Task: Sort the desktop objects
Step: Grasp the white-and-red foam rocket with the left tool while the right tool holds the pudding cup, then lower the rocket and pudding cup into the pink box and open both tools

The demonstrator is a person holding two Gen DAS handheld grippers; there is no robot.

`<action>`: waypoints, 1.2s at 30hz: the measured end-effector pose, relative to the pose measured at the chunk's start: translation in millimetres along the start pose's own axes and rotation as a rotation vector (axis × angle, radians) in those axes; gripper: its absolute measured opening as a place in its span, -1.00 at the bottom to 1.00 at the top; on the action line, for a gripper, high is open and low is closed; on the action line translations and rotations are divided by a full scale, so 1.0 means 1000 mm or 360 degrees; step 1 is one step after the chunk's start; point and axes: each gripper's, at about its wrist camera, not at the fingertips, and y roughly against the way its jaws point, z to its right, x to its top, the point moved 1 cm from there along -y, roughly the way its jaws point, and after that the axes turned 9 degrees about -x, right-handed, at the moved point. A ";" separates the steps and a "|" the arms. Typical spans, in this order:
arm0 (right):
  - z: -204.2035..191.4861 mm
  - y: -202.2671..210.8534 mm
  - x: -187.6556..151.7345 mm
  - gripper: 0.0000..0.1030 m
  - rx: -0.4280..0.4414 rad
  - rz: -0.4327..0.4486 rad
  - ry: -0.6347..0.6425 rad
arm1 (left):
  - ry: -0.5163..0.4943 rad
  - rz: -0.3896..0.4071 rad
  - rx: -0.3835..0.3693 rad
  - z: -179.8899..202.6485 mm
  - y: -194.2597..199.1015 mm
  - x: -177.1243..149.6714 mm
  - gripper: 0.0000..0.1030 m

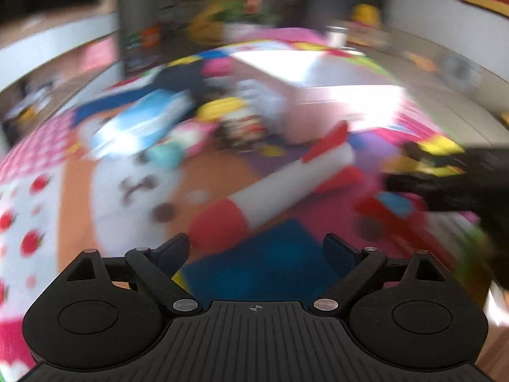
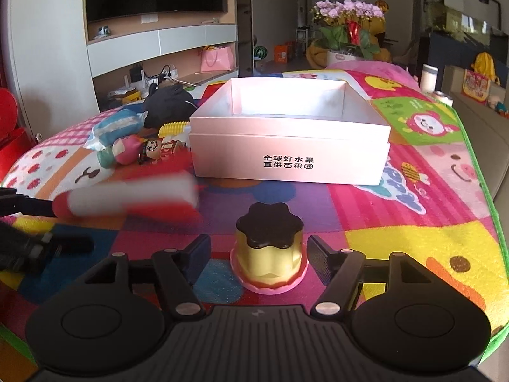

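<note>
In the right wrist view a toy pudding [image 2: 268, 251], yellow with a black top and a pink base, stands upright on the colourful mat between the fingers of my right gripper [image 2: 259, 254]. The jaws are open, a gap on each side. A red-and-white toy rocket [image 2: 127, 197] lies blurred on the mat to the left. The blurred left wrist view shows the rocket [image 1: 280, 187] lying diagonally ahead, its red nose just beyond the left fingertip of my left gripper [image 1: 254, 248], which is open and holds nothing. An open white box [image 2: 289, 159] sits behind both toys.
Left of the box lie a black plush [image 2: 168, 105], a blue-and-white pack [image 2: 117, 127], a small doll figure [image 2: 127, 149] and a yellow toy [image 2: 175, 127]. The mat's green edge [image 2: 477, 175] runs down the right side. A pot of flowers [image 2: 346, 28] stands behind.
</note>
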 end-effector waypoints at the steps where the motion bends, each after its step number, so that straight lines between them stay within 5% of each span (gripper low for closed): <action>1: 0.000 -0.001 0.000 0.34 -0.0003 -0.0002 0.0003 | -0.0073 0.0024 0.0015 0.004 0.003 0.002 0.84; 4: 0.002 -0.003 -0.001 0.45 -0.0012 -0.0021 -0.0017 | -0.0247 0.0081 0.0134 0.005 0.004 0.011 0.84; 9: 0.002 -0.005 -0.003 0.42 0.0003 -0.0040 -0.0012 | -0.0401 0.0004 0.0057 0.013 -0.025 0.024 0.80; 13: 0.000 -0.002 -0.005 0.14 -0.0022 -0.0033 0.0035 | -0.0471 -0.0014 0.0062 0.024 -0.044 0.028 0.41; 14: 0.001 -0.001 -0.005 0.08 -0.0024 -0.0035 0.0043 | -0.0468 -0.0019 0.0050 0.025 -0.046 0.029 0.18; 18: 0.005 0.003 -0.006 0.08 -0.0022 -0.0057 0.0056 | -0.0448 -0.0010 0.0078 0.030 -0.038 0.022 -0.14; 23: 0.008 0.023 -0.007 0.08 0.0018 -0.0055 0.0131 | -0.0247 -0.0006 0.0094 0.027 -0.008 0.009 -0.37; 28: 0.019 0.058 -0.002 0.08 0.0082 0.0007 0.0179 | 0.0053 0.0103 0.0048 0.020 0.037 0.008 -0.39; 31: 0.029 0.072 0.005 0.08 0.0139 0.0040 0.0156 | 0.0196 0.0188 -0.0001 0.019 0.048 0.019 -0.39; 36: 0.048 0.080 0.032 0.08 0.0121 0.0165 0.0072 | 0.0188 0.0306 -0.0103 0.029 0.039 0.066 -0.39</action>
